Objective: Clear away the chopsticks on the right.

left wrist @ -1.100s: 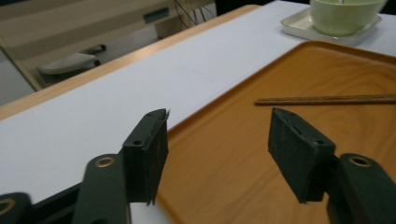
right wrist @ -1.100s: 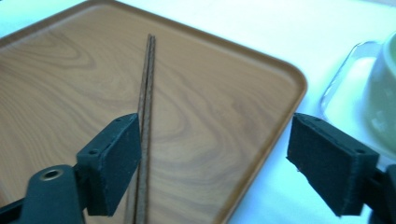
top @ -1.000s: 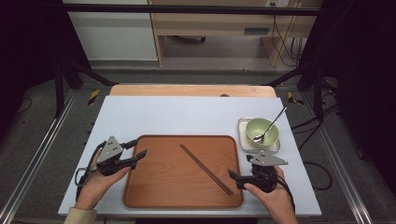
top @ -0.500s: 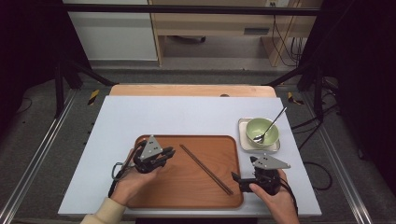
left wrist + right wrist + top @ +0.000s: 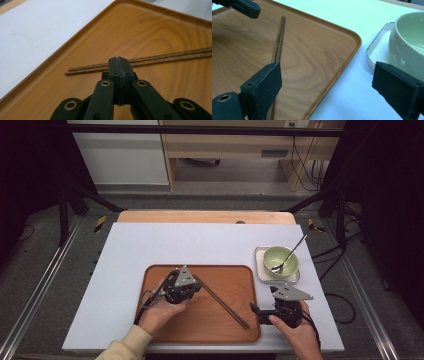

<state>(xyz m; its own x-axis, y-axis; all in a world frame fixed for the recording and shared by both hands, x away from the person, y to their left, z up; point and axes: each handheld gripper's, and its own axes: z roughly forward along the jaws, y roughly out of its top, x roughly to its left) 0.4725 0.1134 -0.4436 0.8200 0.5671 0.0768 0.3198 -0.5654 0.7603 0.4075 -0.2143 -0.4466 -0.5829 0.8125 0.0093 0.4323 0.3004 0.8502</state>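
the left gripper (image 5: 119, 65), seen along its own jaws in the left gripper view, has just been closing and now stands fully shut, pad against pad, with nothing between them; its tip sits just in front of the chopsticks (image 5: 140, 61), which pass behind it, and whether tip and wood touch cannot be told. the chopsticks are two thin, dark, grained wooden sticks lying side by side and touching along their length on the tray (image 5: 75, 82); by the look of them they are light and stiff, not fragile, but narrow and low on a smooth surface, so they would likely roll or slide apart if pinched unevenly. the safest hold is judged to be across both sticks together near one end, the pads reaching down on either side. in the high view the left gripper (image 5: 196, 288) lies at the far upper end of the chopsticks (image 5: 222, 301), which run diagonally toward the tray's (image 5: 200, 332) near right corner. the right gripper (image 5: 332, 85) stands wide open and empty over the tray's right edge, the sticks' near end just beside its left pad. beyond it, on the white table (image 5: 200, 245), a green bowl (image 5: 280, 260) with a spoon (image 5: 292, 251) rests in a small white dish (image 5: 261, 270).
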